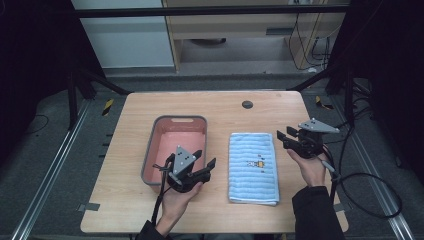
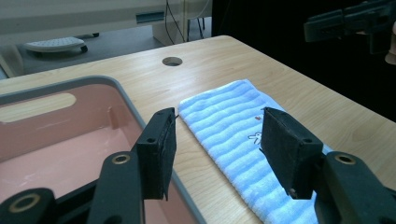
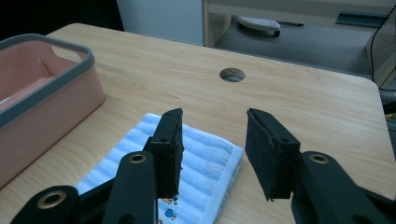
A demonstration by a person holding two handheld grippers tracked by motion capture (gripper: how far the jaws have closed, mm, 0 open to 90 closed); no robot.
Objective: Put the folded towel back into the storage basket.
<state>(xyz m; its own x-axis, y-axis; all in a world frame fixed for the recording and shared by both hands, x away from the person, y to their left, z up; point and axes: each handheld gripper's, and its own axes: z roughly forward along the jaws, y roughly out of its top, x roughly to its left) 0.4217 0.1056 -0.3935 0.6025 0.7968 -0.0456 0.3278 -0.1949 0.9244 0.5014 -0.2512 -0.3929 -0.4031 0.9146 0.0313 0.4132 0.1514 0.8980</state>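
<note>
— Nearest our side of the table (image 1: 125,210), we hold both tools clear of everything: the left gripper (image 1: 202,160) hangs with jaws spread and nothing between them, over the near right corner of the pink basin (image 1: 165,131).

— Same on our other side. The right gripper (image 1: 283,138) has its jaws parted and empty, just off the far right corner of the blue towel (image 1: 252,167). The towel lies folded flat between basin and right hand, apart from the basin wall.

— Risks, as we judge them: if we drop the left jaws straight down, one pad could strike the basin's grey rim (image 2: 140,116) and shove the basin. The towel's near edge is thick with folds, so we may pinch only the top layer and have the stack fall open.

— And with both grippers closing on the same towel, we could knock jaws together mid-cloth. The right cable (image 1: 370,195) loops off the table edge and might drag.

— Room, going outward: a bare wood strip in front of the towel, a narrow lane between towel and basin, a broad clear band beyond both up to the cable hole (image 1: 247,104). The table's far edge drops to the floor.
</note>
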